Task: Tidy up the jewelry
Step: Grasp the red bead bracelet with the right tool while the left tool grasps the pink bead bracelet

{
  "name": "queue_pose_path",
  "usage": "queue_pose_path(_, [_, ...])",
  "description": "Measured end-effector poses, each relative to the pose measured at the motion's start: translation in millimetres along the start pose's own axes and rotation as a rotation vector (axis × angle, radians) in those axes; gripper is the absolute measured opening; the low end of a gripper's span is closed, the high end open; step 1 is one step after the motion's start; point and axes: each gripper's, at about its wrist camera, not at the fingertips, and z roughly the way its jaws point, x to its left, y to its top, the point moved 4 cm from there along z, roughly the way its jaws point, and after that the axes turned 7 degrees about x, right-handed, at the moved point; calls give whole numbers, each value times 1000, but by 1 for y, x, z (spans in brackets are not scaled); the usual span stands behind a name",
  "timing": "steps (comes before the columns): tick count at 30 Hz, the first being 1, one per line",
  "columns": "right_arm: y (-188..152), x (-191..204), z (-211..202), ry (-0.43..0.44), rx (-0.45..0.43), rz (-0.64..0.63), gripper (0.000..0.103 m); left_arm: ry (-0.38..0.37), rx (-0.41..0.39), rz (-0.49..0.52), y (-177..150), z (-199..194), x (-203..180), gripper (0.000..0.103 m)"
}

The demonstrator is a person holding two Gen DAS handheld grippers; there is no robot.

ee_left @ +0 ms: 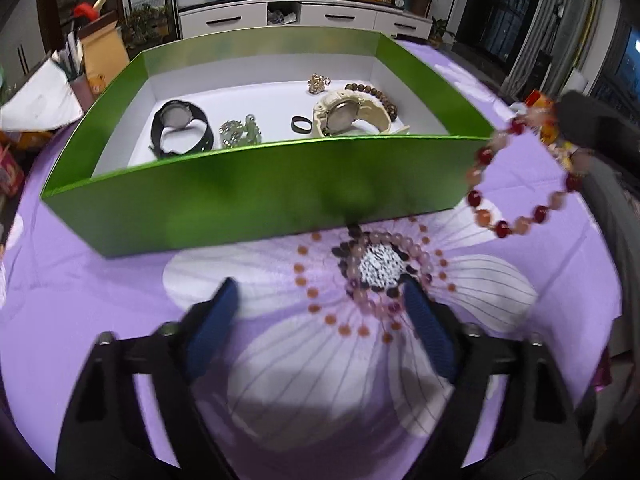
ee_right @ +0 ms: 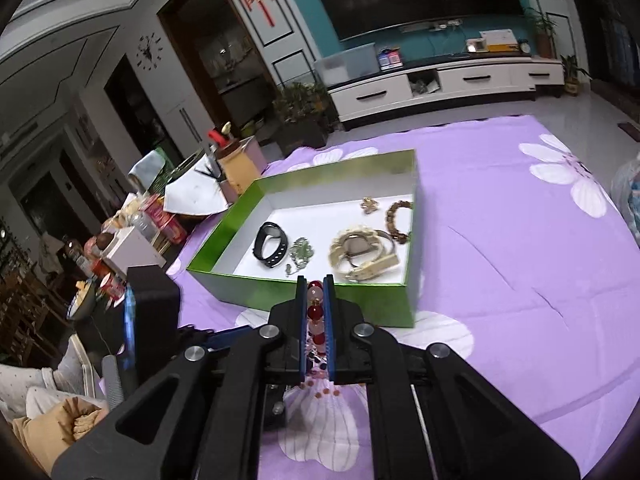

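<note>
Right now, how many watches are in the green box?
2. The black watch lies at the left of the green box; the cream watch lies at the right, beside the brown bead bracelet. The near wall might hide something.

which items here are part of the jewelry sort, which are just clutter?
Job: green box, red bead bracelet held by right gripper, pink bead bracelet on the cloth, watches and bracelets already boxed.
Clutter: side-table boxes, plants, TV cabinet.
</note>
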Motion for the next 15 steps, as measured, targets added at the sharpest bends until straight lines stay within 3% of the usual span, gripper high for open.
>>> queue_pose_path(5, [-9, -15, -5, -11, 1, 44, 7, 55, 3, 44, 6, 12, -8, 68])
queue_pose_path(9, [-13, -21, -7, -11, -1, 63, 7, 43, -6, 53, 12, 12, -12, 25])
queue_pose_path(10, [-13, -22, -7, -10, -1, 67, 7, 36, -3, 56, 13, 12, -13, 19])
queue_pose_path(12, [-15, -23, -8, -7, 0, 69, 7, 23, -4, 63, 13, 12, -15, 10])
queue_pose_path(15, [-17, -24, -9, -7, 1, 69, 7, 12, -1, 46, 12, 11, -14, 7])
